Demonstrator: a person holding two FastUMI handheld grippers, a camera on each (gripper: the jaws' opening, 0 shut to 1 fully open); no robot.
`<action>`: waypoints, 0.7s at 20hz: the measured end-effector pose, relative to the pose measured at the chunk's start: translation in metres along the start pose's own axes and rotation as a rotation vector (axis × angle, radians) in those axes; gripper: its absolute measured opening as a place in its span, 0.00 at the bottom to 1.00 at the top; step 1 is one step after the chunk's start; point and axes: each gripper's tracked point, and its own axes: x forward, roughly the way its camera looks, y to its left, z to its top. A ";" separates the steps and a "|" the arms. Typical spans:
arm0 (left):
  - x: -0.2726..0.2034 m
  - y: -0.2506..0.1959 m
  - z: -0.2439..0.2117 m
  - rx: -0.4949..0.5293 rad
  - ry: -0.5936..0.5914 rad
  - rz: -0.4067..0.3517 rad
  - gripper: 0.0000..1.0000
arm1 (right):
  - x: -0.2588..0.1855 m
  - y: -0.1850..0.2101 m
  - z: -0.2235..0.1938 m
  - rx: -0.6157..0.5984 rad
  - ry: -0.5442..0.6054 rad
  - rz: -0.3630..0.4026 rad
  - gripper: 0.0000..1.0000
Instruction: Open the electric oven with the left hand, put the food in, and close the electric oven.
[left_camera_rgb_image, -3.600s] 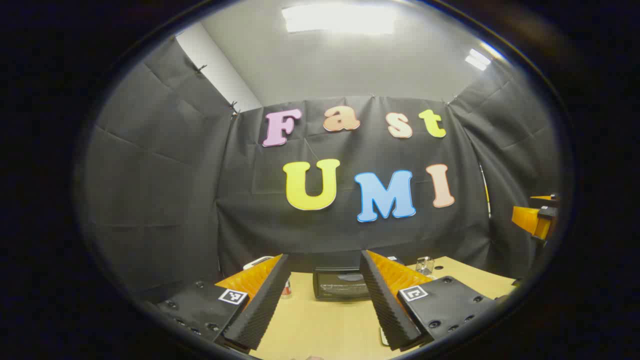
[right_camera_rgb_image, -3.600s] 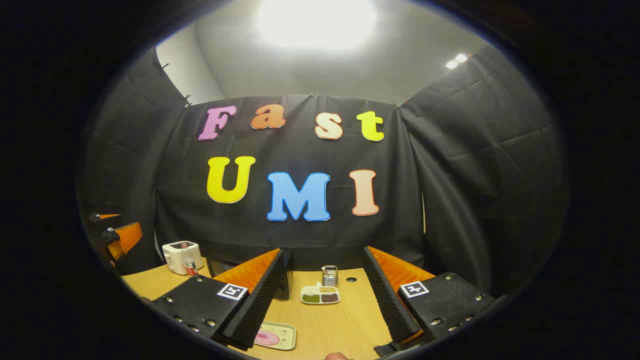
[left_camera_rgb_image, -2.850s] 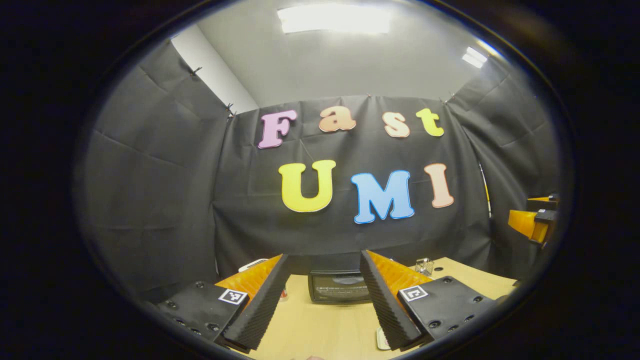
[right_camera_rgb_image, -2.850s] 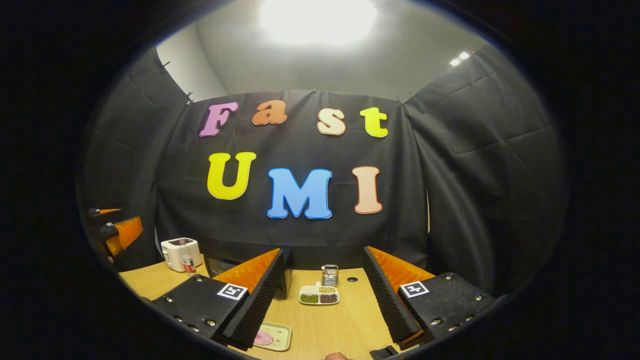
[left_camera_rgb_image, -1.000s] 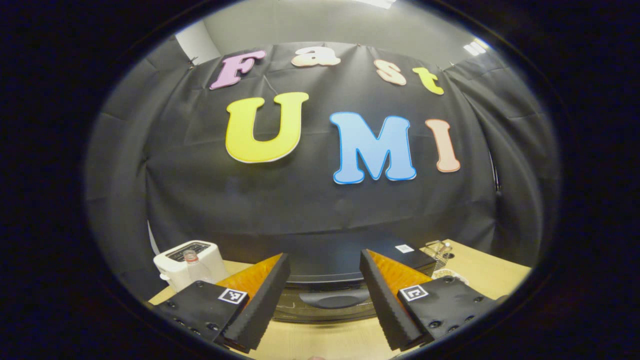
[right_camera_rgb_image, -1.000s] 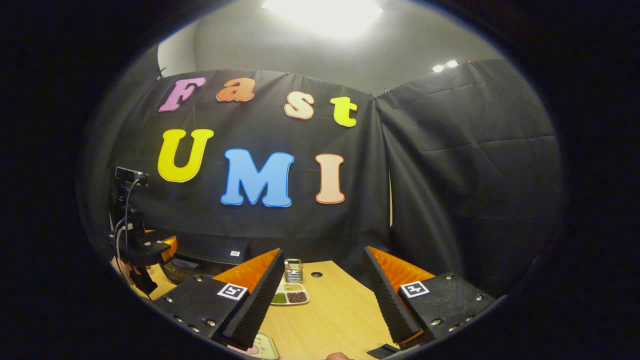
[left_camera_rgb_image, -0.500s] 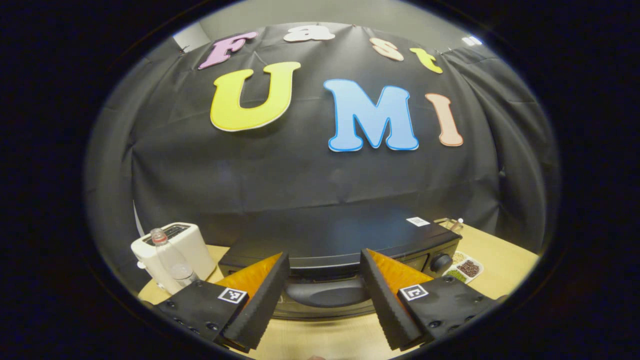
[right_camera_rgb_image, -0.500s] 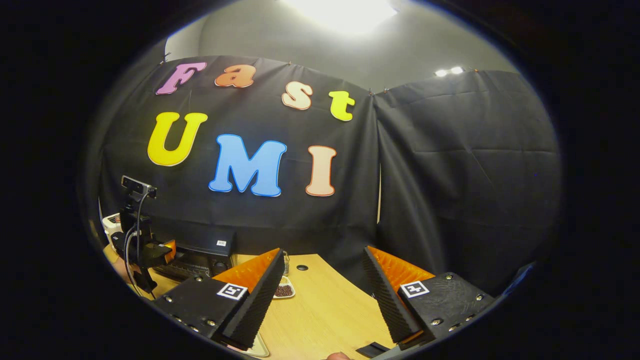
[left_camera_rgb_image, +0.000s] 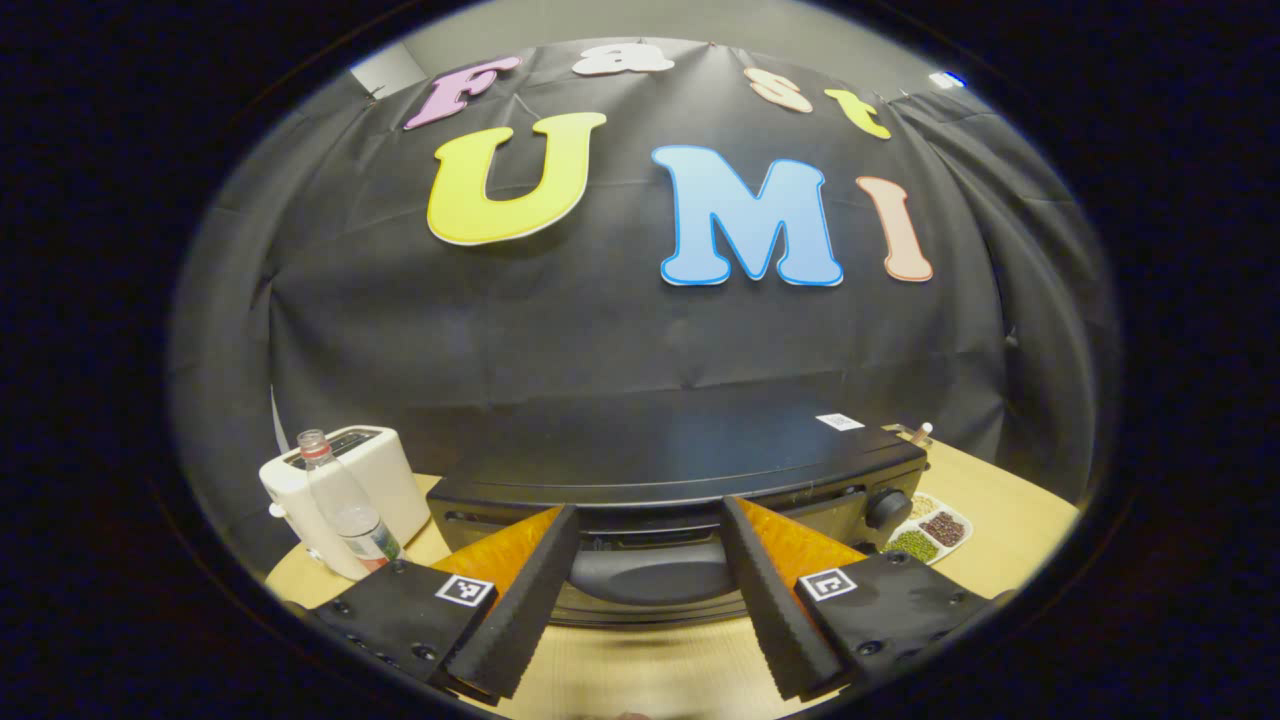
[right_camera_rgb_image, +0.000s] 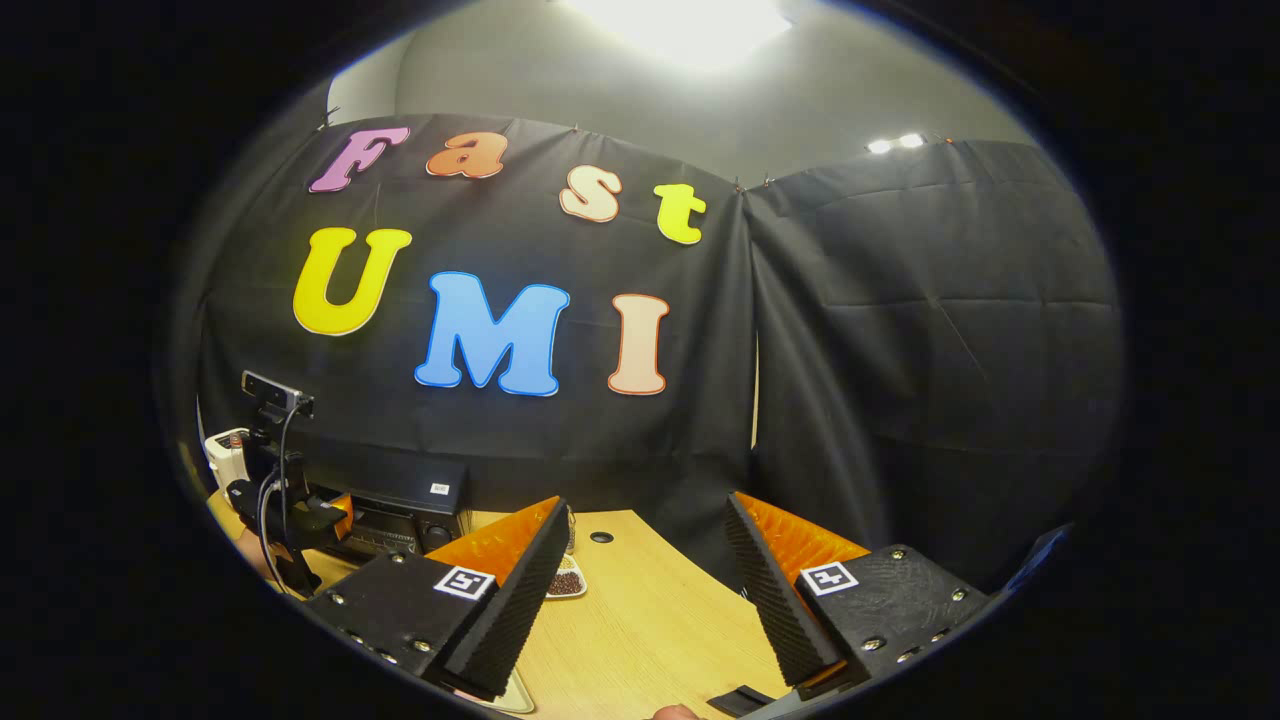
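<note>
The black electric oven stands close in front of me in the left gripper view, door shut. Its dark curved handle lies low between the two fingers of my open left gripper, and neither finger presses on it. In the right gripper view the oven sits far left, with the left gripper and its cabled camera mount at its front. My right gripper hangs open over the wooden table, holding nothing. A corner of the pale food tray peeks out beside its left finger; the food is hidden.
A white toaster and a clear plastic bottle stand left of the oven. A white divided dish of beans lies at its right, by the oven's knob. The dish and a cable hole show on the table.
My left gripper has come closer to the oven, which now looks larger, with its handle between the open fingers. The right gripper view has barely shifted.
</note>
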 end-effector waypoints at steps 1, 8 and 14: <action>-0.006 0.000 -0.002 0.007 -0.003 0.001 0.96 | -0.001 0.000 0.000 0.003 -0.003 0.005 0.95; -0.042 -0.005 -0.025 0.021 0.036 0.009 1.00 | -0.003 -0.003 0.000 0.017 -0.013 0.048 0.95; -0.070 -0.007 -0.056 0.045 0.088 0.032 0.91 | -0.014 -0.013 -0.006 0.030 0.000 0.076 0.95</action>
